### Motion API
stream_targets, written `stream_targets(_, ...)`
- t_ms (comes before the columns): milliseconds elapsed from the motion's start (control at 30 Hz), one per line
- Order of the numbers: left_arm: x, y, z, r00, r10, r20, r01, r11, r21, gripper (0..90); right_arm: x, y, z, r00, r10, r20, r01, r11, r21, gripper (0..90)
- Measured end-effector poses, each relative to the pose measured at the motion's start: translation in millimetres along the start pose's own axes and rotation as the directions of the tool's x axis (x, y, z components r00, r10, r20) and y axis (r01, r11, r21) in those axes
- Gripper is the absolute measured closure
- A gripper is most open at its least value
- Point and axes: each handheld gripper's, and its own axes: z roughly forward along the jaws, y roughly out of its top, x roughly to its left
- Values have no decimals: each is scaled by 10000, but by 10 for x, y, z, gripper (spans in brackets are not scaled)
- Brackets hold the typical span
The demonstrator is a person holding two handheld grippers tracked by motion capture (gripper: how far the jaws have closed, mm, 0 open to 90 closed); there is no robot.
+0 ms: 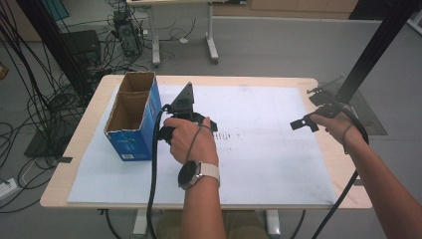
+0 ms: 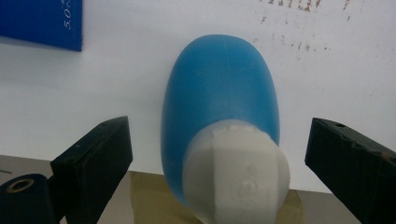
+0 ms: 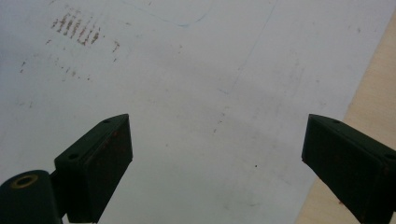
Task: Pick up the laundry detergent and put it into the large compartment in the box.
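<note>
A blue bottle point(image 2: 219, 84) with a white cap point(image 2: 236, 172) lies on the white sheet point(image 2: 116, 93), cap end nearest the camera. My left gripper point(image 2: 219, 135) is open, its black jaws standing wide on either side of the bottle without touching it. From above, the left gripper point(image 1: 186, 119) sits under a hand just right of the blue box, and the hand hides the bottle. My right gripper point(image 3: 215, 135) is open over bare sheet with nothing between its jaws. It hovers near the table's right edge point(image 1: 311, 110).
An open-topped blue cardboard box point(image 1: 132, 117) stands at the sheet's left; its corner point(image 2: 42, 21) appears beyond the bottle. The white sheet point(image 1: 268, 149) covers most of the wooden table point(image 1: 348, 199). Faint rust-coloured marks point(image 3: 77, 28) dot the sheet. Cables and stands surround the table.
</note>
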Motion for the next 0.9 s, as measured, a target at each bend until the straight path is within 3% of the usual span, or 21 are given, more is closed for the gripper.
stream_targets(900,11,21,23,9999,7,134,-9,9998,177,85,4,9,15,10000,-14,-55,14,10000,-24,86)
